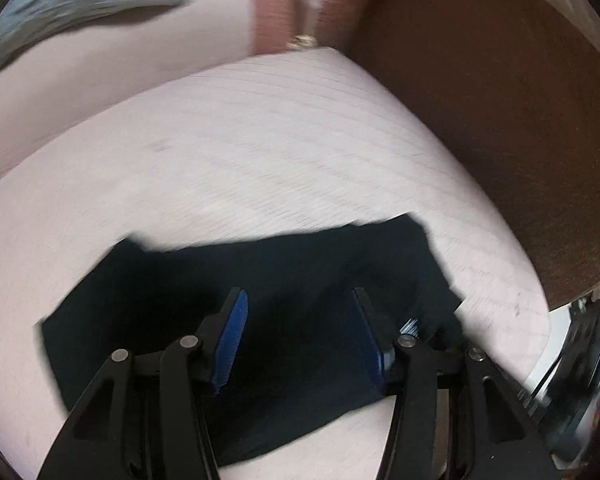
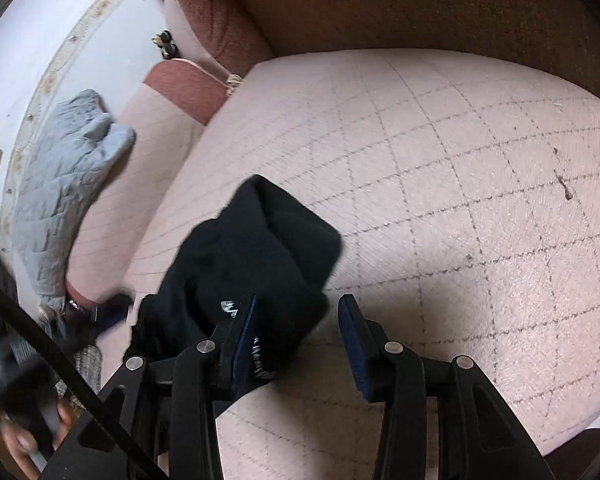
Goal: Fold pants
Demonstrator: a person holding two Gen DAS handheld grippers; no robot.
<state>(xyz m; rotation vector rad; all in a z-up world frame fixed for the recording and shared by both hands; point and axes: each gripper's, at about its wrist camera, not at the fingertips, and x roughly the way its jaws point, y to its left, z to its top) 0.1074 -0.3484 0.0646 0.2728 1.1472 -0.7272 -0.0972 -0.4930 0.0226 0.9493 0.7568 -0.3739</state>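
Black pants (image 1: 260, 312) lie bunched on the pink cushion (image 1: 260, 140), beneath the wide-open, empty left gripper (image 1: 300, 304). The right gripper (image 2: 296, 308), also spread, grips nothing; pants beside its left finger. Grey quilt (image 2: 68, 184) far left.

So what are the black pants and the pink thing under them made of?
The black pants look like soft, matte knit or fleece: they bunch in thick, rounded folds with no shine. The pink cover beneath seems to be a fuzzy quilted fabric, judging by its nap and the stitched diamond lines. Exact fibres can't be told from here.
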